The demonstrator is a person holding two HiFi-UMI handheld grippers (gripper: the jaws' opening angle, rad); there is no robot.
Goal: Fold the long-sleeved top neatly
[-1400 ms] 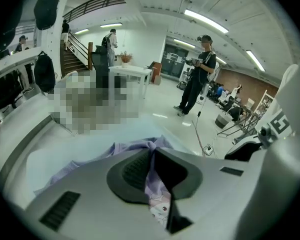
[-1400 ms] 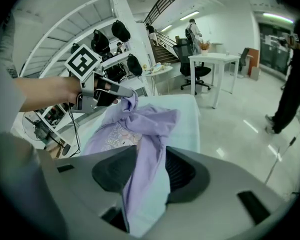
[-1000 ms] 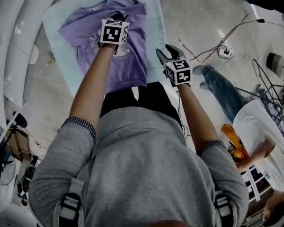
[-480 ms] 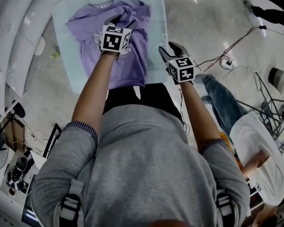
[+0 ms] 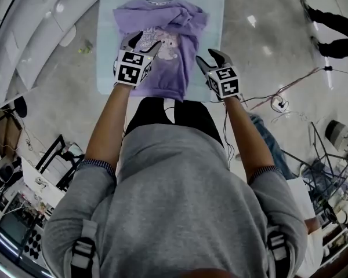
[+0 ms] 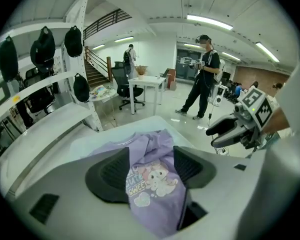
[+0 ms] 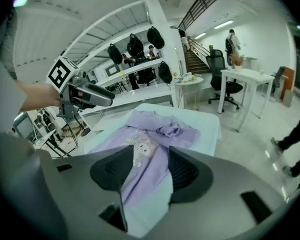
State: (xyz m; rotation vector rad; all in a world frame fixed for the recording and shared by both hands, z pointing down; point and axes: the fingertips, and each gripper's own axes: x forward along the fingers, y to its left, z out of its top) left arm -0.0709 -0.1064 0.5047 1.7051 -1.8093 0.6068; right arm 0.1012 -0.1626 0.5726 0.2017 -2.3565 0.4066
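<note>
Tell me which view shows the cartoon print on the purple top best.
Left gripper view: the cartoon print sits large and central on the purple top. Head view shows it small; right gripper view shows it slanted, partly hidden.

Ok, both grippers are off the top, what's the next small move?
Probably lower the right gripper onto the crumpled sleeve at the purple top's far right shoulder and pinch it, to pull it flat. Its jaws, like the left gripper's, have just been opening, empty, above the top; that sleeve lies bunched.

Glossy grey floor (image 5: 261, 39), staircase (image 6: 96, 66), white desk (image 6: 146, 80), ceiling strip lights (image 6: 210, 21)
</note>
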